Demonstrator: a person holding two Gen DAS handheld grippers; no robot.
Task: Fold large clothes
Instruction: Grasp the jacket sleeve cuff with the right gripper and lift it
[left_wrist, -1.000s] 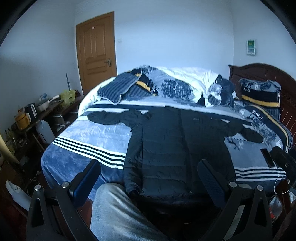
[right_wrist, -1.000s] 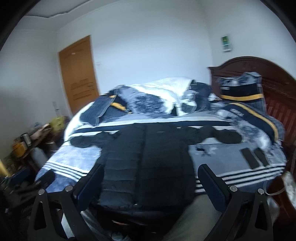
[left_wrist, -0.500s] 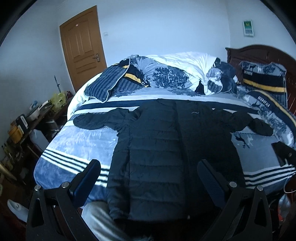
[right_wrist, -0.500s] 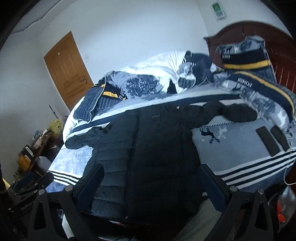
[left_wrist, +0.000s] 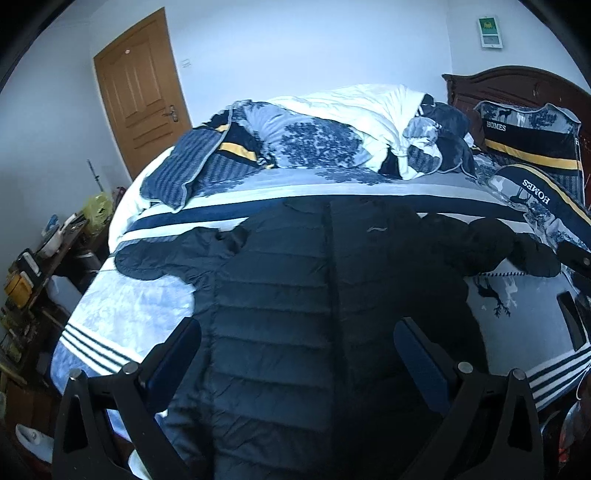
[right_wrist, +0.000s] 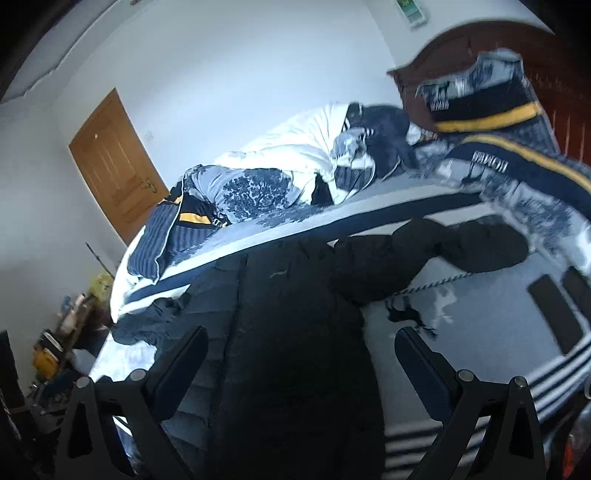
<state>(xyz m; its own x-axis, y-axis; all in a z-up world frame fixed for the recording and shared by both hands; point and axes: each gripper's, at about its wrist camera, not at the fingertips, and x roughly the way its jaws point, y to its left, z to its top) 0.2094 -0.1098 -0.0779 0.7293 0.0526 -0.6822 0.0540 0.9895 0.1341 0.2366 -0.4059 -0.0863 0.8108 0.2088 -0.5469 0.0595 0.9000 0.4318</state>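
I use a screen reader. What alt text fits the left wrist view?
A black puffer jacket lies spread, sleeves out, on a blue striped bedspread. The open left gripper hovers over its lower half; pillows sit behind.

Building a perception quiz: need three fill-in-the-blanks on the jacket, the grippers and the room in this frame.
1. The black puffer jacket lies flat on the ___.
2. Both the left gripper and the right gripper have their jaws ___.
3. The wooden door is ___.

Missing words: bed; open; closed
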